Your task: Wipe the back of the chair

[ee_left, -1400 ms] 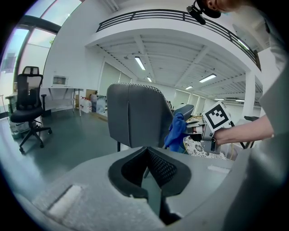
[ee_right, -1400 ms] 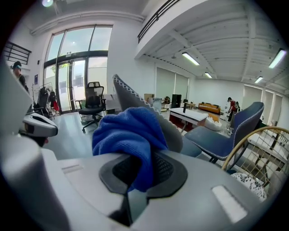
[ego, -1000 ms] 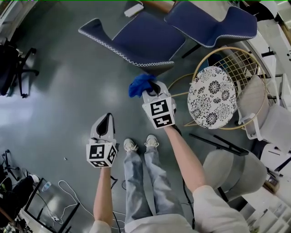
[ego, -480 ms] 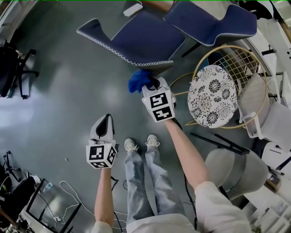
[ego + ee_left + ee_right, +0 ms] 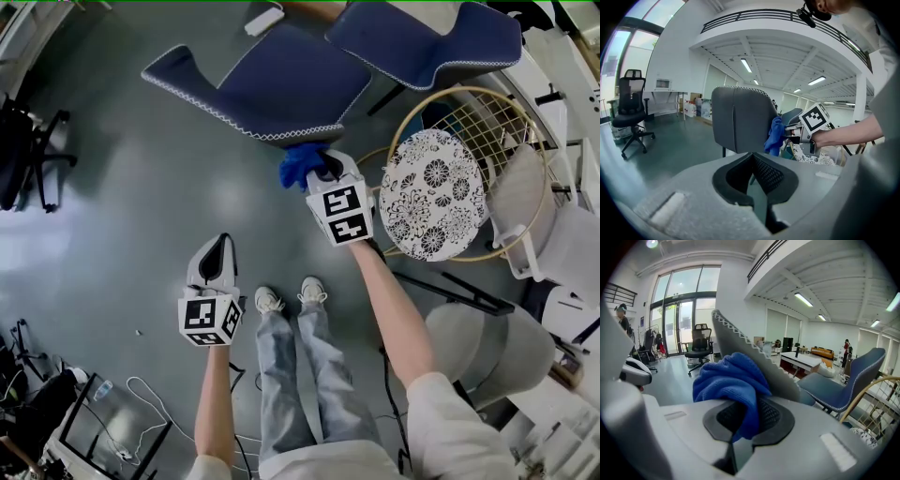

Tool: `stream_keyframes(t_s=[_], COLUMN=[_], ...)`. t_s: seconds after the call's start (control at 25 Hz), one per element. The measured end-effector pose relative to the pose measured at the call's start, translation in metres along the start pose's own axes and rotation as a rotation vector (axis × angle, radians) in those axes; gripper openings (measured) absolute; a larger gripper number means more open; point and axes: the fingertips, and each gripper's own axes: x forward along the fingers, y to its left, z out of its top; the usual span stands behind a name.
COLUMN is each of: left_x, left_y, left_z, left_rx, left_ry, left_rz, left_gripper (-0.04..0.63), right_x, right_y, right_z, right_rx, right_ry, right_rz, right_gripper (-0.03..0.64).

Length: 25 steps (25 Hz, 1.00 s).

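Note:
The dark blue chair (image 5: pixel 267 84) with white stitched edging stands in front of me, its back turned my way. My right gripper (image 5: pixel 317 169) is shut on a bunched blue cloth (image 5: pixel 298 163), which presses against the near edge of the chair back. From the left gripper view the chair back (image 5: pixel 740 117) looks grey, with the cloth (image 5: pixel 775 136) at its right edge. In the right gripper view the cloth (image 5: pixel 731 380) bulges out of the jaws beside the stitched edge (image 5: pixel 754 357). My left gripper (image 5: pixel 216 255) hangs low at the left, shut and holding nothing.
A second blue chair (image 5: pixel 431 42) stands behind on the right. A gold wire chair with a floral cushion (image 5: pixel 431 192) is close to my right arm. A grey chair (image 5: pixel 487 347) is at the lower right, a black office chair (image 5: pixel 28 141) far left. Cables (image 5: pixel 150 394) lie on the floor.
My right gripper has carried the cloth right and forward, up against the edge of the chair back. The left gripper has stayed where it was.

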Motion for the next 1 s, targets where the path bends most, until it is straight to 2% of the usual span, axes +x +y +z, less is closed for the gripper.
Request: stream_keyframes(t_s=[0.36,0.72,1.0], left_x=[0.011,0.017,0.016], left_y=[-0.014,-0.026,-0.025], left_z=[0.000,0.001,-0.001], left_rx=[0.012,0.017,0.020], left_ry=[0.010,0.013,0.015], left_rz=[-0.021,-0.040,-0.034], left_gripper=[0.002,0.002,0.002], right_x=[-0.013,-0.035,-0.039], right_y=[-0.062,-0.098,-0.082], right_z=[-0.021,-0.037,-0.058], right_rx=[0.015,0.038,0.051], right_ry=[0.022,0.039,0.062], right_rz=[-0.097,-0.169,-0.148], right_gripper=[0.041,0.041,0.041])
